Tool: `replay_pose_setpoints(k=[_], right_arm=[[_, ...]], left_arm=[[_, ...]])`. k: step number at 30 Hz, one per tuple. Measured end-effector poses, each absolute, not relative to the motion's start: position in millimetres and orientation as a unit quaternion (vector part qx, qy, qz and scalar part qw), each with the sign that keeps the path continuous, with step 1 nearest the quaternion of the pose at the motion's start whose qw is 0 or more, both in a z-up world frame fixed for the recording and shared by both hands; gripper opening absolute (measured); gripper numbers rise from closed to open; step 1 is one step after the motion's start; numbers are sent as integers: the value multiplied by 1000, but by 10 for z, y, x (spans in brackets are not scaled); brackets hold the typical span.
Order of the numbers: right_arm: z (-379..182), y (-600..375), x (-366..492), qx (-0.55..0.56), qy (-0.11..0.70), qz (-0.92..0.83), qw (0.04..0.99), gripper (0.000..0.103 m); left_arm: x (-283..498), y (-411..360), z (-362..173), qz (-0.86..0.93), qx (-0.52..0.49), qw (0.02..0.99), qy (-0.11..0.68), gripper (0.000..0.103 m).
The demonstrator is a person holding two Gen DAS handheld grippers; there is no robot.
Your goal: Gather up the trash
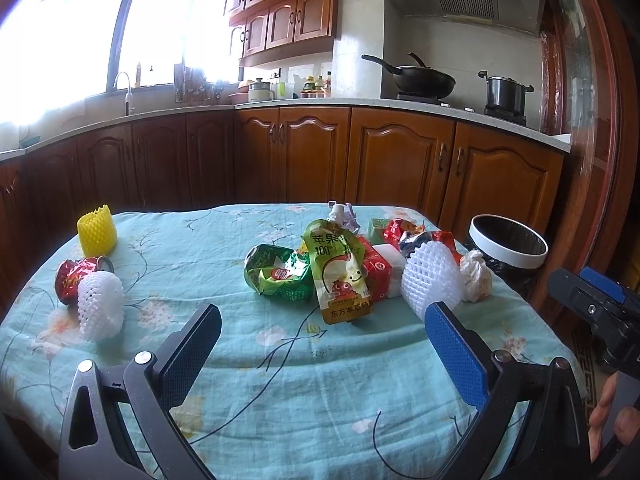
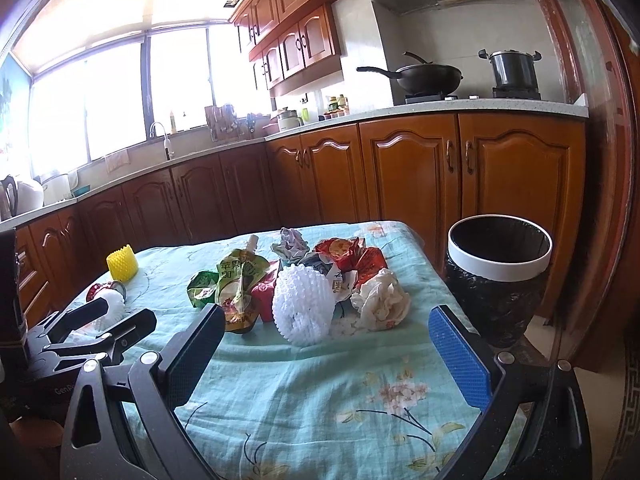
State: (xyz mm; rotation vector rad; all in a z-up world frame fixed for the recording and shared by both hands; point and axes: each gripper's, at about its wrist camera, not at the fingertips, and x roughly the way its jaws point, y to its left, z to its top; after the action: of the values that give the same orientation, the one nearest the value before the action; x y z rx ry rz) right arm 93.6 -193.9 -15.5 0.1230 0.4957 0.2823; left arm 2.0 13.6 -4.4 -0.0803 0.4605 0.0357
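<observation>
Trash lies heaped on the teal floral tablecloth [image 1: 304,376]: a green apple-juice pouch [image 1: 340,276], a crumpled green wrapper [image 1: 276,272], a red carton [image 1: 376,268], a white foam fruit net [image 1: 430,276], a crumpled tissue [image 1: 476,276]. At the left lie a crushed red can [image 1: 76,276], a second white net [image 1: 100,308] and a yellow net [image 1: 97,230]. My left gripper [image 1: 324,320] hovers open just short of the pouch. My right gripper [image 2: 326,322] is open in front of the white foam fruit net [image 2: 303,304] and the tissue [image 2: 382,300]. The bin [image 2: 498,276] stands off the table's right edge.
The black-lined bin with a white rim [image 1: 508,246] sits beside the table's right corner. Wooden cabinets [image 1: 392,160] and a counter with a wok [image 1: 424,78] and pot [image 1: 506,94] run behind. A hand [image 1: 612,412] holds the other gripper at right.
</observation>
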Motion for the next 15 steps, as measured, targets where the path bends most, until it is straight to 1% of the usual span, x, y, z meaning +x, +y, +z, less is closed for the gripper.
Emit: replay_pose_setpoints(k=[15], right_arm=[[-154,-1929,965,63,247,146,956,102]], left_arm=[[64,130,-60,17,-41,972,232,102]])
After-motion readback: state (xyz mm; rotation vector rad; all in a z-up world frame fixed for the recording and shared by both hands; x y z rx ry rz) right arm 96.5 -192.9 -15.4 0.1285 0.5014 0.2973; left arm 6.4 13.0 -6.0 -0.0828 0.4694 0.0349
